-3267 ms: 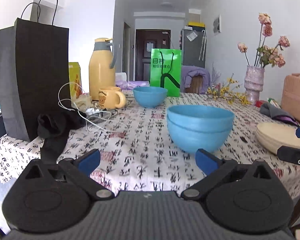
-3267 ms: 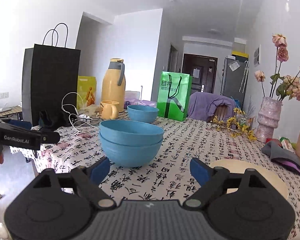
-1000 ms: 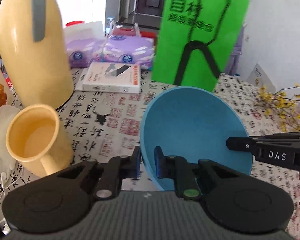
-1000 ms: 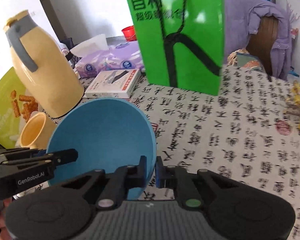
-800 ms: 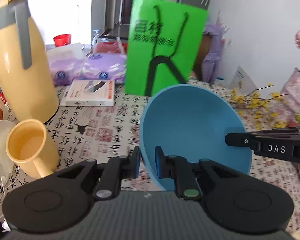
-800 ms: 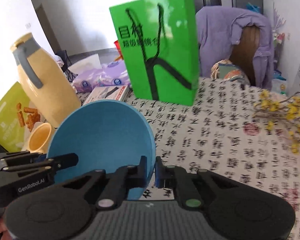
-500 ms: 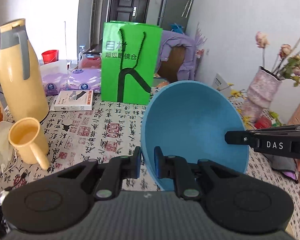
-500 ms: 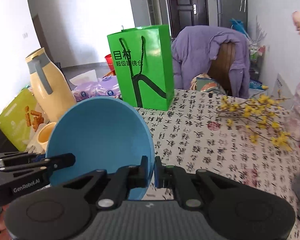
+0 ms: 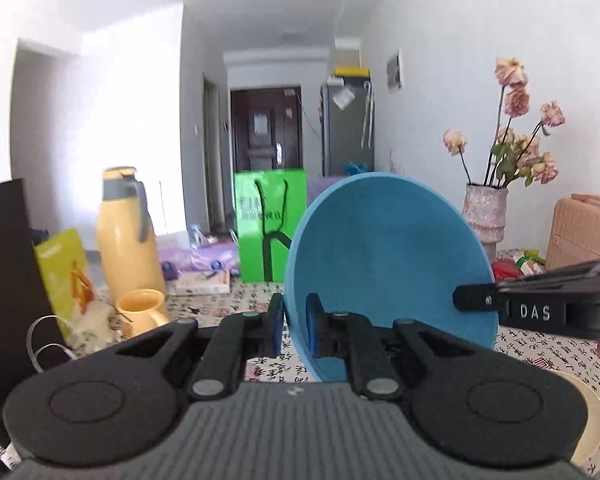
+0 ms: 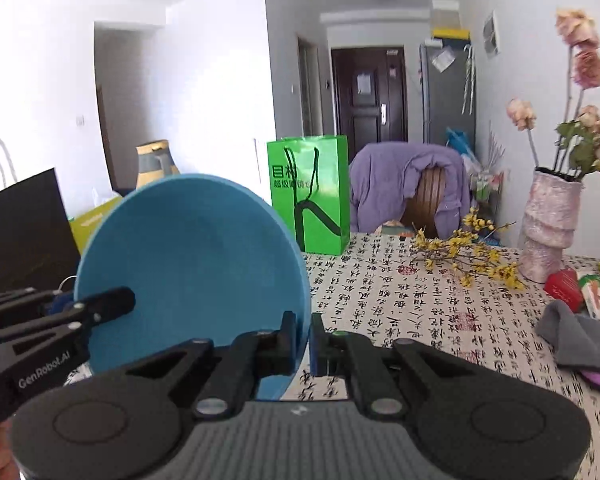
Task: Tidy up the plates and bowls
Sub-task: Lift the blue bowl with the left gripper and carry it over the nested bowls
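Observation:
A blue bowl (image 9: 388,264) hangs in the air above the table, held by both grippers, its inside facing the cameras. My left gripper (image 9: 294,330) is shut on its left rim. My right gripper (image 10: 304,338) is shut on the opposite rim of the blue bowl (image 10: 192,264). The right gripper's fingers (image 9: 476,300) reach in from the right in the left wrist view. The left gripper's fingers (image 10: 100,306) enter from the left in the right wrist view. A cream plate (image 9: 592,420) shows at the lower right edge of the left wrist view. The other blue bowls are out of sight.
On the patterned tablecloth (image 10: 400,292) stand a green paper bag (image 10: 310,196), a yellow thermos (image 9: 126,232), a yellow mug (image 9: 142,312), a black bag (image 9: 8,280) and a vase of dried flowers (image 10: 548,224). A grey cloth (image 10: 576,340) lies at the right. Yellow sprigs (image 10: 468,256) lie mid-table.
Both grippers have drawn back and risen with the blue bowl between them. The thermos, mug and green bag now look smaller and farther, and the view has tilted up toward the room.

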`<state>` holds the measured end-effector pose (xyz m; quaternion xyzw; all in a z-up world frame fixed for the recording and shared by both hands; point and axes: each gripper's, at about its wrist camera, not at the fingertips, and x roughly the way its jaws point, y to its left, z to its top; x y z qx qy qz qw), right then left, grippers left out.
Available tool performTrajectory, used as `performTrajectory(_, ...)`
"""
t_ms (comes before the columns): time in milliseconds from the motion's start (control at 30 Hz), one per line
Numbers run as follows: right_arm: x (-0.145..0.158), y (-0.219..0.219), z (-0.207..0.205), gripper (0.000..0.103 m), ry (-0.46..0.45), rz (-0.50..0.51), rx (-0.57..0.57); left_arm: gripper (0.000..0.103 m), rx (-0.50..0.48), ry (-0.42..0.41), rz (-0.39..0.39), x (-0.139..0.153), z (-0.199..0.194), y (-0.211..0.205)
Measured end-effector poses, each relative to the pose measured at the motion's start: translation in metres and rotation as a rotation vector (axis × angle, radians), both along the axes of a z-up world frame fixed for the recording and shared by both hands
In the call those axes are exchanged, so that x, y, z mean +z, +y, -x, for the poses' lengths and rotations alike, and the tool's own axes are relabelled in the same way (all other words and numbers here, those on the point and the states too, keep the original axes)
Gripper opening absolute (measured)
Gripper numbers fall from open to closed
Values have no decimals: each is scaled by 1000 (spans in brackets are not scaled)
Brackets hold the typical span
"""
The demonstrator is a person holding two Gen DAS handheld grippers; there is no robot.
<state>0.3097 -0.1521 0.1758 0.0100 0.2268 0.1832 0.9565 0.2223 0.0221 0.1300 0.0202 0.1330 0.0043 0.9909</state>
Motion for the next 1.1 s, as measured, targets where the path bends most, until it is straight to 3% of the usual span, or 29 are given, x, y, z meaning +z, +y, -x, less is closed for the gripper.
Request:
performTrajectory(100,-11,3,58,6,-72,-2,-19,10,18,-32,32,-15,53,2)
performTrajectory(200,-28,9,113,6,-130,32,-39,10,28,-25,-7,-34,95,1)
performTrajectory(367,-59,11,160,6,-43,-16,2,10,55,72,34,-59,126,18)
performTrajectory(533,-75,30,165,7,-10,8,53,10,103,73,51,-64,129,34)
performTrajectory(767,-74,39,158,7,3,-3,56,10,105,77,76,-66,120,41)
performTrajectory(1100,-52,43,107,7,-14,-29,68,10,89,47,78,-45,61,53)
